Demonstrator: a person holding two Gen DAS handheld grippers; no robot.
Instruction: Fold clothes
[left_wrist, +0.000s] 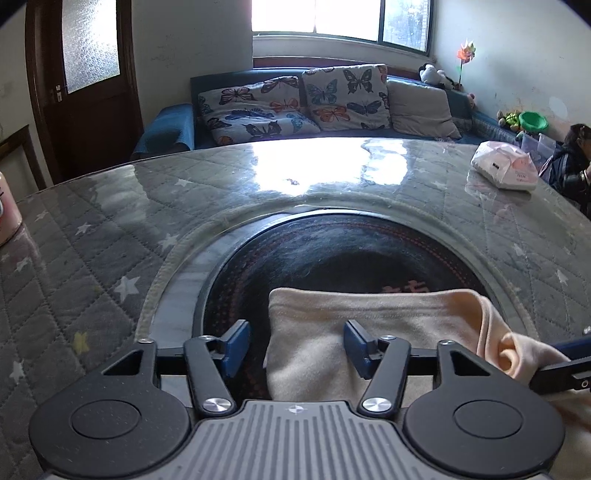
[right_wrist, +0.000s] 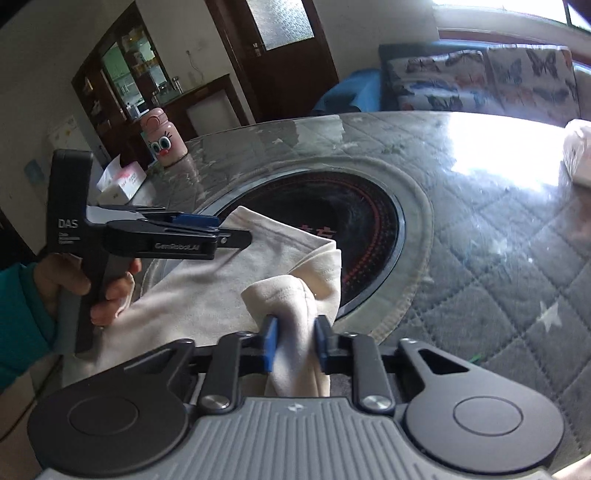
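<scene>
Two grippers worked a cream, soft cotton garment (left_wrist: 373, 317) lying over the table's round black hob (left_wrist: 332, 251): the right gripper (right_wrist: 295, 345) clenched a bunched fold, the left gripper (left_wrist: 295, 345) stood released above its edge.

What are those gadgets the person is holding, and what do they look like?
Two hand-held grippers. The left gripper and right gripper each have black linkage arms, blue finger pads, silver screws, round black discs and a grey ribbed body. Seen from the side, the left one has white "DAS" lettering on its handle. The sleeve is teal.
</scene>
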